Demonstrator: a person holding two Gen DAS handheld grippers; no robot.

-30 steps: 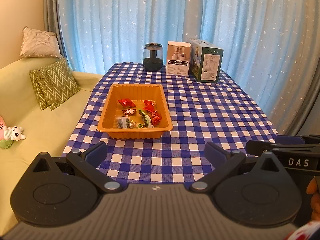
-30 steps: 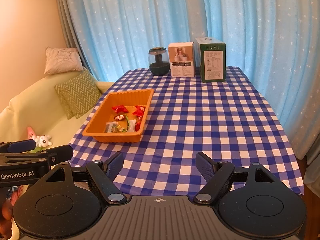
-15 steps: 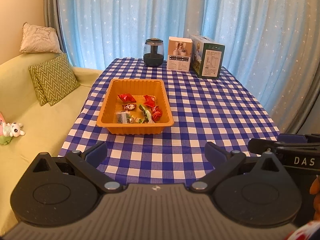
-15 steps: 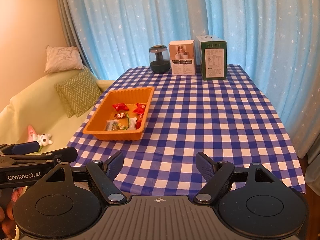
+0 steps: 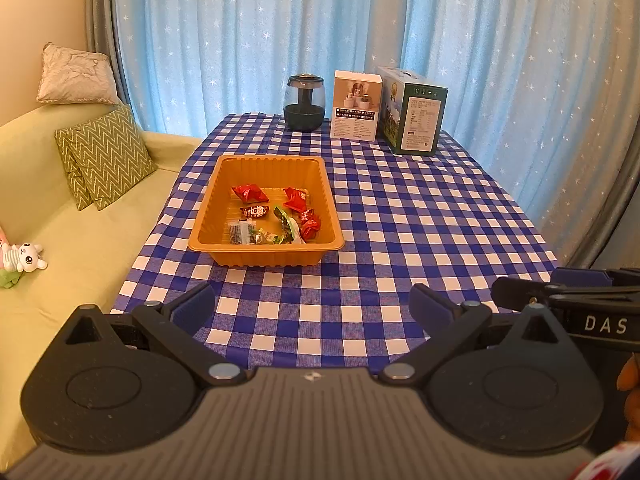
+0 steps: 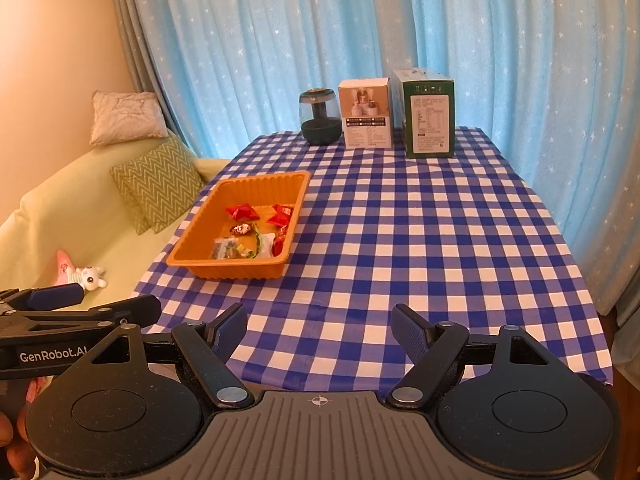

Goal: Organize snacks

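Note:
An orange tray (image 5: 208,220) (image 6: 200,220) sits on the left half of the blue checked table. Several wrapped snacks lie in it: red packets (image 5: 249,193) (image 6: 241,212), a green one (image 5: 286,222) and a clear one (image 5: 240,233). My left gripper (image 5: 312,306) hovers open over the table's near edge, nothing between its fingers. My right gripper (image 6: 319,327) is open too, at the near edge to the right of the tray. Each gripper shows at the side of the other's view.
At the table's far end stand a dark round jar (image 5: 304,104), a white box (image 5: 356,106) and a green box (image 5: 412,112). A green sofa (image 5: 80,240) with cushions and a plush toy (image 5: 22,258) runs along the left. Blue curtains hang behind.
The table and tray sit slightly farther and lower in both views than a second ago, a small drift of the views. Both grippers stay open.

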